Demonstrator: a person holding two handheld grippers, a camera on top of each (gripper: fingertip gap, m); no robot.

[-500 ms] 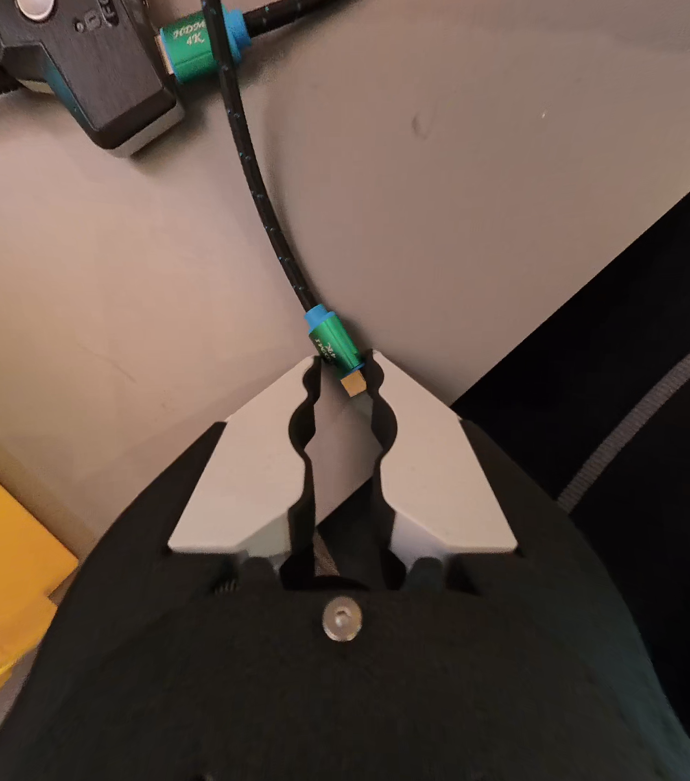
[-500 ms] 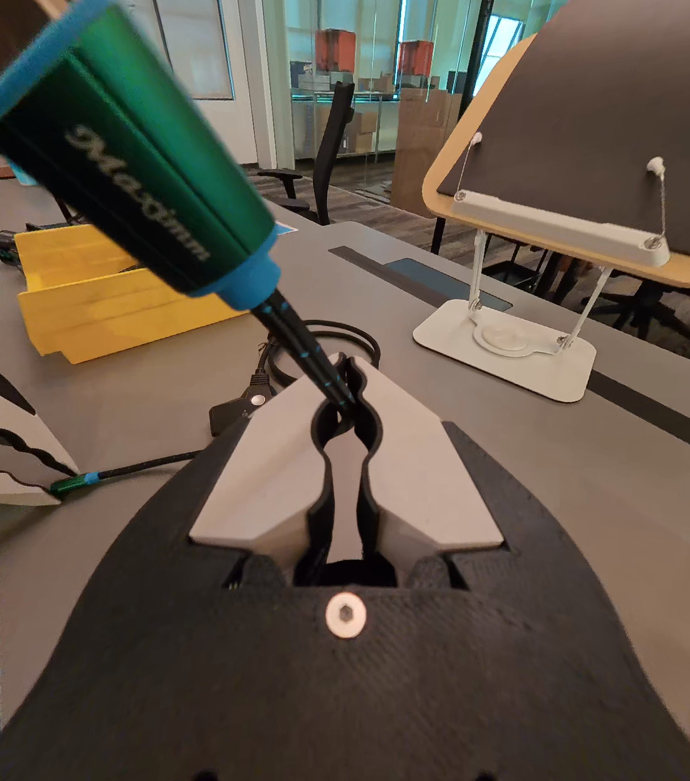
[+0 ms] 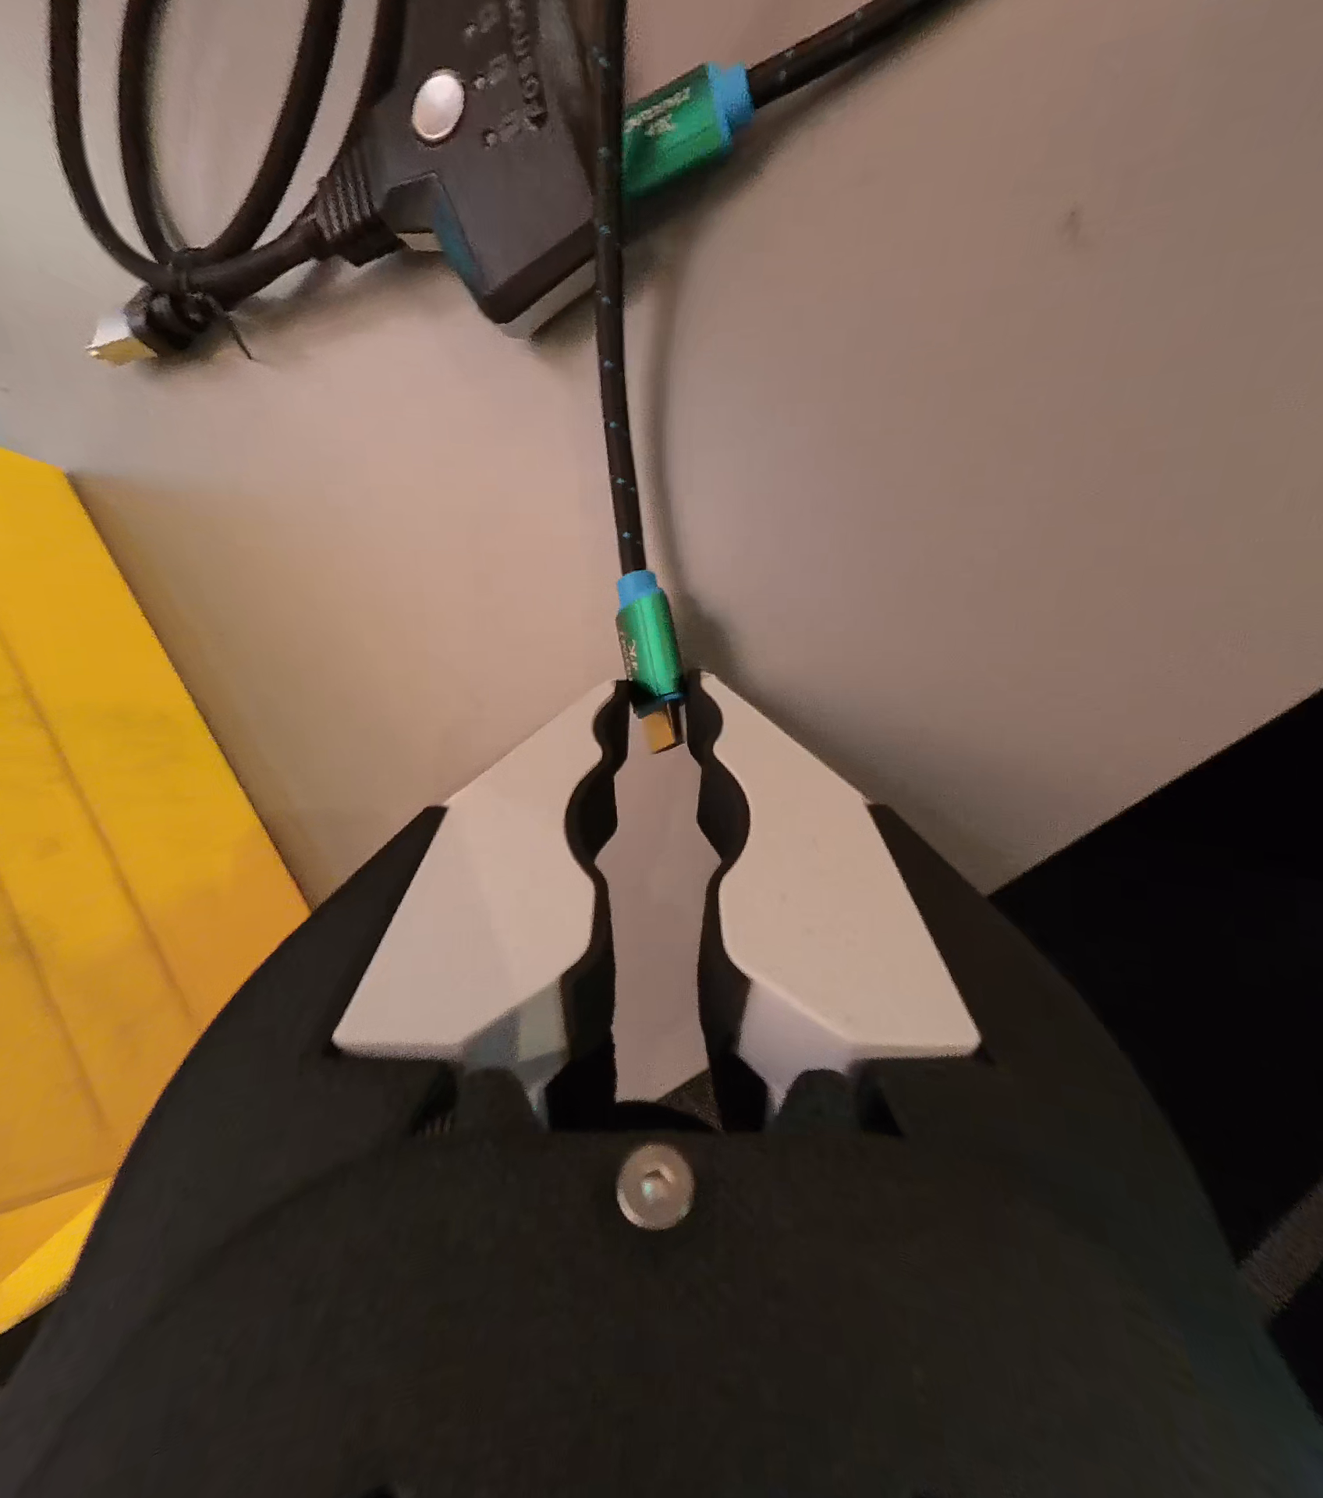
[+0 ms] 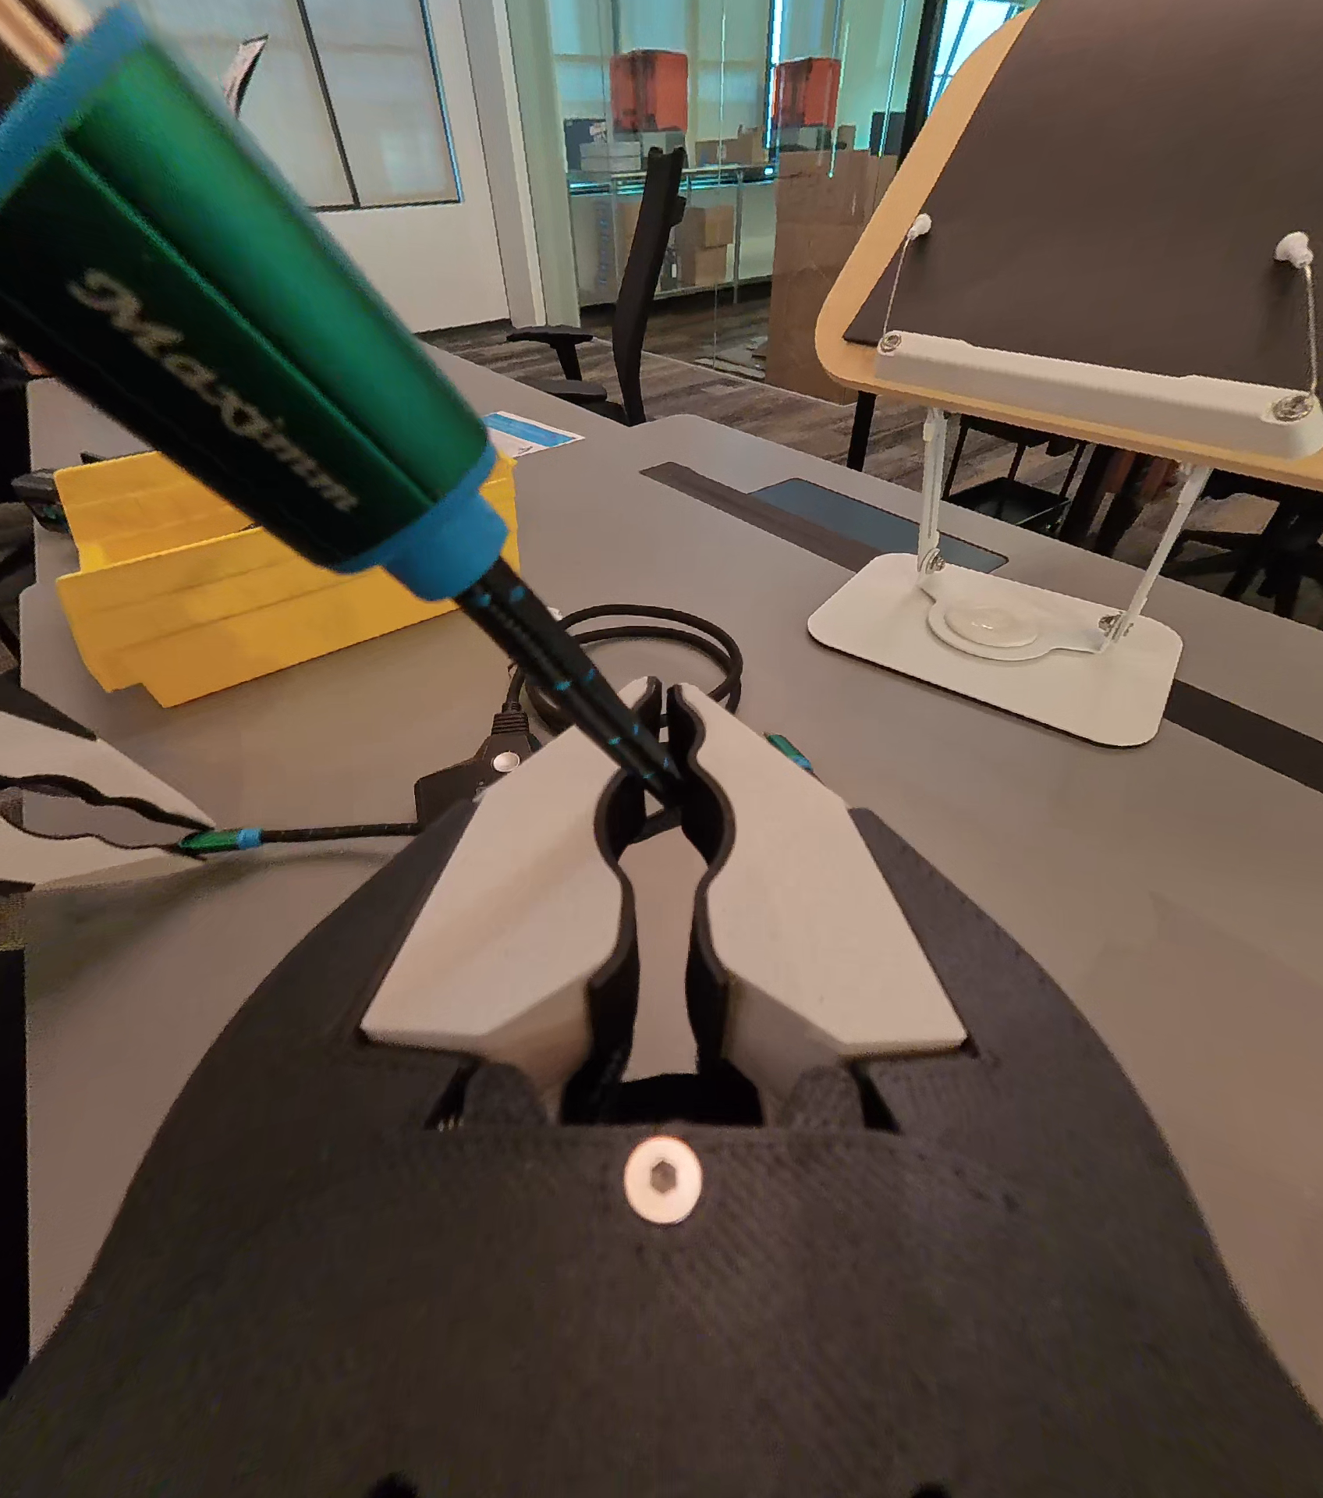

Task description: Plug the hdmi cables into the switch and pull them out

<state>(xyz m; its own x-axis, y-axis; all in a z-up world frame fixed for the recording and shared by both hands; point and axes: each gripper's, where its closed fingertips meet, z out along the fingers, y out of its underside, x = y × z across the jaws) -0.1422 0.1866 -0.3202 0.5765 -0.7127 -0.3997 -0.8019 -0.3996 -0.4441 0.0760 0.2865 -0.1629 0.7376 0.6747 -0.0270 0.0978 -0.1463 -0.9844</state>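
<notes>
The black HDMI switch [image 3: 504, 162] lies on the grey table [image 3: 966, 486], with one green HDMI plug [image 3: 674, 130] in its right side. My left gripper [image 3: 654, 689] is shut on a second green plug [image 3: 646, 640] at its tips, the gold end pointing back between the fingers. Its braided cable [image 3: 614, 365] runs past the switch. My right gripper [image 4: 662, 697] is shut on a braided cable [image 4: 561, 673]. That cable's green plug [image 4: 221, 324] sticks up close to the camera. The switch [image 4: 472, 778] is half hidden behind my right fingers. The left gripper [image 4: 184, 839] shows at the left.
The switch's own black lead [image 3: 156, 162] lies coiled at the far left, ending in a silver plug [image 3: 115, 340]. A yellow bin [image 3: 34, 811] stands to the left. A white stand holding a board [image 4: 999, 640] is at the right. The table edge [image 3: 1047, 811] runs close by. The tips of one gripper are about 30 centimeters away from the tips of the other. The right gripper is farther from the black HDMI switch [image 3: 504, 162], some 20 centimeters, than the left, some 12 centimeters.
My left gripper has swung and shifted, so the switch now sits straight ahead and the plug lines up between the tips. The right gripper has moved slightly and still holds its cable.
</notes>
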